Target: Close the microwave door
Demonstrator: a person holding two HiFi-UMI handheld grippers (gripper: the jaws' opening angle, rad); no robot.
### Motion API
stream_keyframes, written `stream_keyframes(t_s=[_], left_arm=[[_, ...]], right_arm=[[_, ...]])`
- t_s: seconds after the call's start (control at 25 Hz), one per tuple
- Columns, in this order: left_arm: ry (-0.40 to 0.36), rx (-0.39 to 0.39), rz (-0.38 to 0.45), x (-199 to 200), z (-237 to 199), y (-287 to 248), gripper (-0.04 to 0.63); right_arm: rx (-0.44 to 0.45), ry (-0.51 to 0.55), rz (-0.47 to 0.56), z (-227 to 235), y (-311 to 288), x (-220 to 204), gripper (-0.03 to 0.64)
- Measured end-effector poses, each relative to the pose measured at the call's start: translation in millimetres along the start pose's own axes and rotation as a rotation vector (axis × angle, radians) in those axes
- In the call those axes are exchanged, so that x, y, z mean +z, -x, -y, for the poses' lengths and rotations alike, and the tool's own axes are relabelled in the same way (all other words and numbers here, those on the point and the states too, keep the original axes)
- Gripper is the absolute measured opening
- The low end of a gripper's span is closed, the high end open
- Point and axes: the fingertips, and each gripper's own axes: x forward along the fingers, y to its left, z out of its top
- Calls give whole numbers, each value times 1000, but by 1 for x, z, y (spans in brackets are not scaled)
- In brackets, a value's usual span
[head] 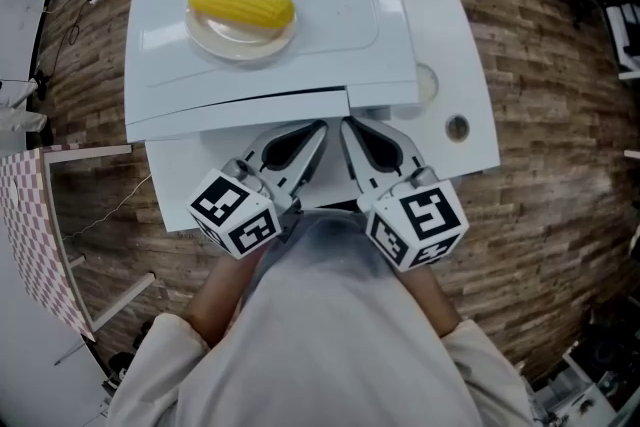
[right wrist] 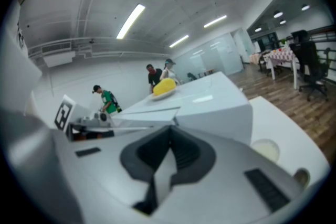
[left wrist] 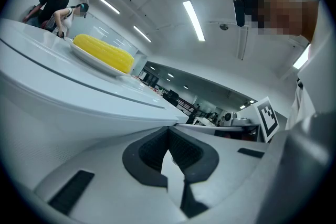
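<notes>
Microwave door (head: 240, 111) shows from above as the narrow front strip of the white microwave (head: 340, 25), just ahead of both tools. A dark seam runs along its top edge, and from this steep angle it is hard to tell whether the door is latched or a crack ajar.

Nearest the person, the left gripper (head: 318, 127) and right gripper (head: 347, 125) are held side by side. Their tips angle toward each other, close to the door's right end where it steps against the control panel. Each gripper's own view shows its jaws pressed together with nothing between them. That suits the job, since blunt closed tips make a firm pusher.

The step in hand looks like the final push home. It would go best with the tips on the door's right end, which is probably the free edge opposite the hinge, where the least force is needed. The press should run straight back and level, slow and steady rather than a jab. Both tools should share the load so that neither tip skids sideways along the smooth face.

Farther back, a plate (head: 225, 45) carrying a yellow corn (head: 243, 5) rests loose on the microwave's top, so a sharp shove could jolt it. Nothing visible braces the microwave on its table (head: 450, 65), so the push should be no harder than the latch needs. It can end once the door's face lies flush with the panel and the seam looks even.
</notes>
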Motion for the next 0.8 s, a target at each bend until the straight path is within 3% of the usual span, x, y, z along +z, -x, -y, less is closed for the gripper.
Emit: stream_keyframes(t_s=[0.52, 0.8], left_arm=[[6, 21, 17, 2, -3, -3, 18], [5, 62, 36, 8, -9, 5, 18]], right_arm=[[-33, 31, 28, 4, -3, 2, 23], [28, 86, -23, -10, -19, -7, 23]])
